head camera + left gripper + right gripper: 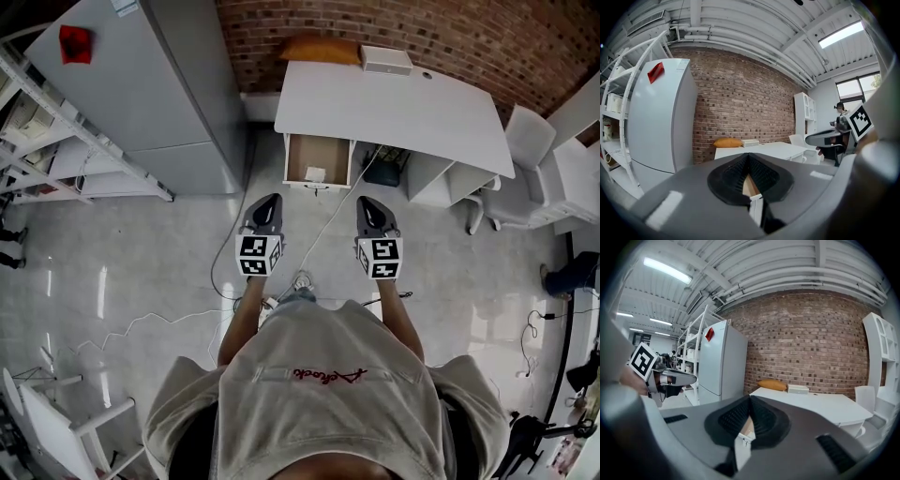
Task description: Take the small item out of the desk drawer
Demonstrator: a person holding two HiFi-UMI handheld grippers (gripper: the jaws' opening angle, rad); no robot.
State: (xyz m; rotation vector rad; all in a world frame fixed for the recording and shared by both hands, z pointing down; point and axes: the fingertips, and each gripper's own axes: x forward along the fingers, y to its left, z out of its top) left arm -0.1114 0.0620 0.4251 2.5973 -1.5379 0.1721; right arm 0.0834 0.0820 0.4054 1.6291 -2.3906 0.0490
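The white desk [394,108] stands against the brick wall, its wooden drawer [317,159] pulled open toward me. A small white item [315,174] lies near the drawer's front. My left gripper [267,208] and right gripper [369,210] hover side by side over the floor, short of the drawer and apart from it. Both are shut with nothing between their pads. In the left gripper view the left gripper [748,160] shows pads pressed together, the drawer [750,186] peeking below them. The right gripper [750,400] looks the same, with the drawer [746,428] under its pads.
A tall grey cabinet [159,84] and a white shelving rack [56,141] stand left of the desk. Cables [323,230] trail across the floor between the grippers. An orange cushion [319,49] and a white box [386,60] lie on the desk's back edge. A white chair [525,141] is right.
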